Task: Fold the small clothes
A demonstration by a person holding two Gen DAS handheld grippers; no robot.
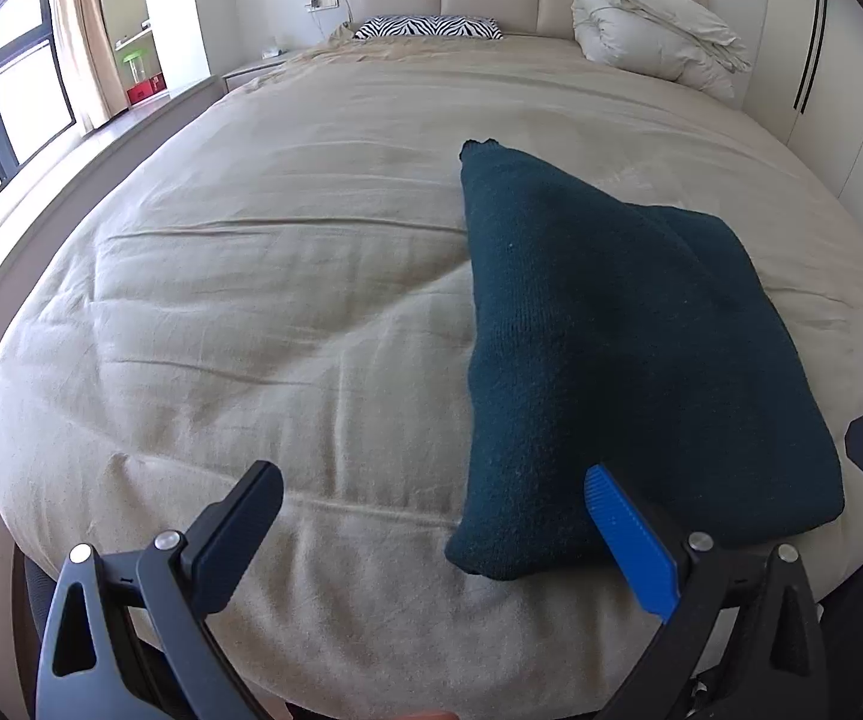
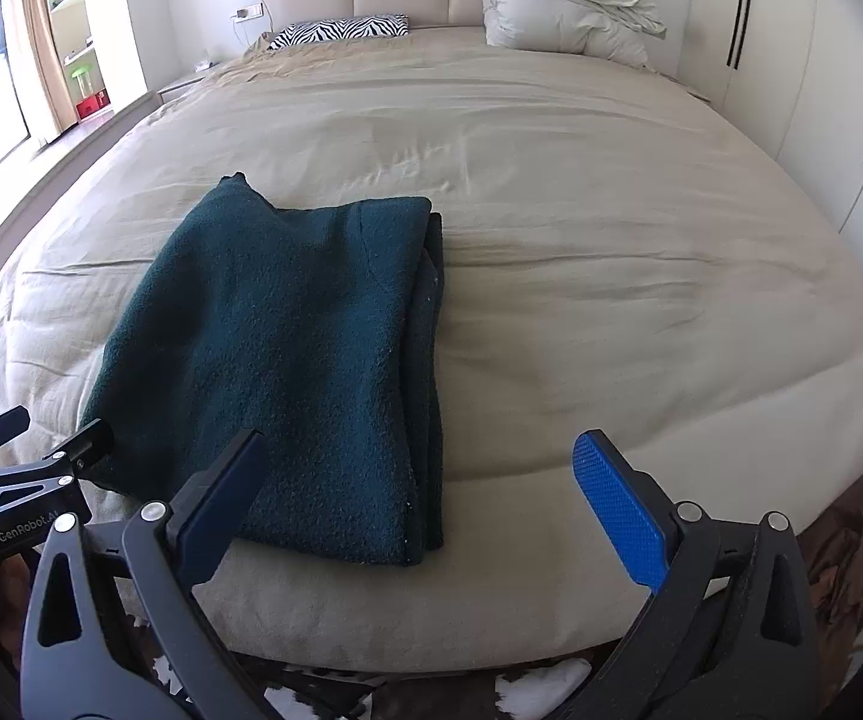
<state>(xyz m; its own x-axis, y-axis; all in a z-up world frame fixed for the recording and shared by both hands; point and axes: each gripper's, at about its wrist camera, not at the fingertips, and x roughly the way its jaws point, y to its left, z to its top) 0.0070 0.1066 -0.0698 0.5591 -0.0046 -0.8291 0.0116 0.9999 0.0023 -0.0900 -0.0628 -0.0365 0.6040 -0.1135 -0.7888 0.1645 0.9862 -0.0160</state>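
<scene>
A dark teal knit garment (image 1: 599,348) lies folded on the beige bed cover (image 1: 263,312), near the front edge. In the right wrist view the same garment (image 2: 287,348) is a rough rectangle with stacked layers along its right side. My left gripper (image 1: 431,498) is open above the cover, its blue-padded finger (image 1: 629,540) over the garment's near edge, holding nothing. My right gripper (image 2: 425,480) is open too, its dark finger (image 2: 221,498) over the garment's near corner. The left gripper's tip (image 2: 80,450) shows at the garment's left side.
A folded cream duvet (image 2: 569,6) and a zebra-print pillow (image 2: 341,30) lie at the headboard end. White wardrobes (image 2: 821,90) line the right wall; a window (image 1: 5,90) and shelves stand left. A patterned rug (image 2: 539,684) shows below the bed's front edge.
</scene>
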